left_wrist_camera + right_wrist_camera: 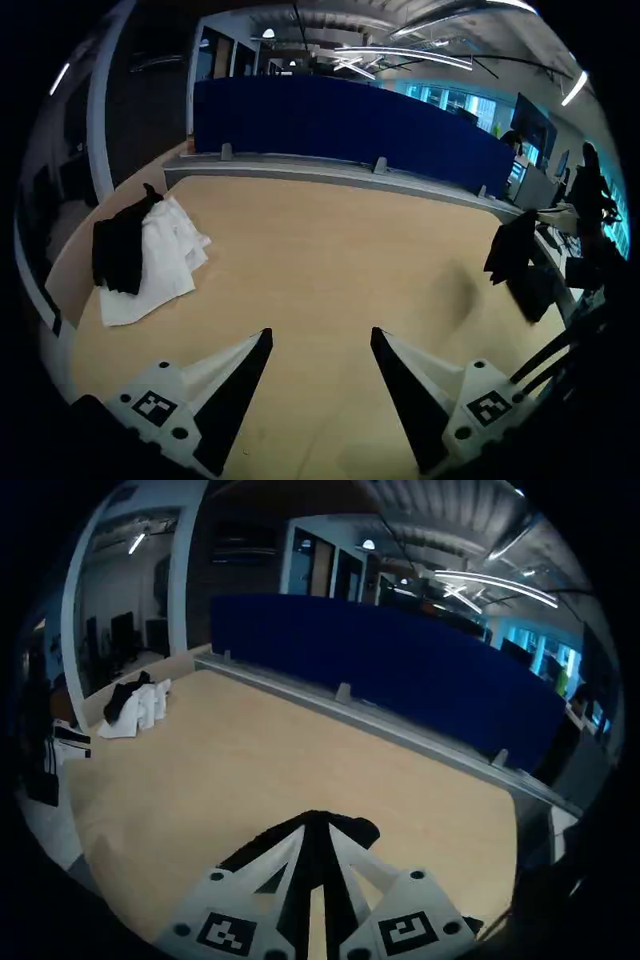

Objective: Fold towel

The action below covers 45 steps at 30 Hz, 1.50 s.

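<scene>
In the left gripper view my left gripper (320, 332) stands open above the bare wooden table (320, 240), with nothing between its fingers. A black towel (510, 244) hangs off to its right, lifted above the tabletop, and a dark shadow lies beneath it. In the right gripper view my right gripper (320, 816) is shut on that black towel (360, 829), whose cloth bunches around the fingertips. A pile of white and black towels (148, 252) lies at the table's far left corner, and the same pile (136, 704) is small and distant in the right gripper view.
A grey rail (336, 172) and a blue partition (352, 120) run along the table's far edge. The table's rounded left edge (60, 320) passes close to the pile. Office desks and monitors (536, 120) stand beyond the right side.
</scene>
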Each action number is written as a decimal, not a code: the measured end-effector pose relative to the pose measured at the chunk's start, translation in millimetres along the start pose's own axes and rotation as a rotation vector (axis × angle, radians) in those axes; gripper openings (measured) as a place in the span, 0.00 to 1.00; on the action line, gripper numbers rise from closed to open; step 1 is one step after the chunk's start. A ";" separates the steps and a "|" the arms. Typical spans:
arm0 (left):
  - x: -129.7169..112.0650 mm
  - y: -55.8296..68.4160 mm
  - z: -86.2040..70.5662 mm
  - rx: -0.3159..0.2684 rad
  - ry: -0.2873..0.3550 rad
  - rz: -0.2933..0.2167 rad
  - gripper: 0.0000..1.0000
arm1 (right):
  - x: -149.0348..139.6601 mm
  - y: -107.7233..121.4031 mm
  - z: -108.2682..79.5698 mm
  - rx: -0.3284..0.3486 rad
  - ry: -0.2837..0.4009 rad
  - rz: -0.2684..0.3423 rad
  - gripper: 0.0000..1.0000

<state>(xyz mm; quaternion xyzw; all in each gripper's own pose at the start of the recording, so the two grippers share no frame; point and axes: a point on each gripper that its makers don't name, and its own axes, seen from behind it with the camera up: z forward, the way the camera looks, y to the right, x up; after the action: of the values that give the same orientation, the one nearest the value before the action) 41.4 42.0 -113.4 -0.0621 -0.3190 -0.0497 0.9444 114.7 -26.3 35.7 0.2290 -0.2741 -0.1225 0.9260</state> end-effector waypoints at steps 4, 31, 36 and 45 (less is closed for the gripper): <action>1.8 7.3 3.8 -0.005 -0.005 0.007 0.91 | -8.8 38.4 -10.6 -0.046 -0.016 0.015 0.06; 10.7 42.6 12.5 -0.030 -0.015 0.041 0.91 | -61.6 160.2 -54.5 -0.202 -0.089 0.087 0.06; 12.3 46.0 12.0 -0.034 -0.014 0.045 0.91 | -82.5 165.3 -65.7 -0.220 -0.119 0.092 0.06; 7.7 50.2 11.8 -0.038 -0.025 0.057 0.91 | -141.8 180.5 -96.9 -0.274 -0.183 0.150 0.06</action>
<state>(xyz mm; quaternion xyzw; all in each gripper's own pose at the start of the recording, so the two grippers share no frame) 47.2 92.9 -103.7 -0.0898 -0.3278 -0.0282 0.9401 71.4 214.3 -11.9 0.0673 -0.3542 -0.1094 0.9263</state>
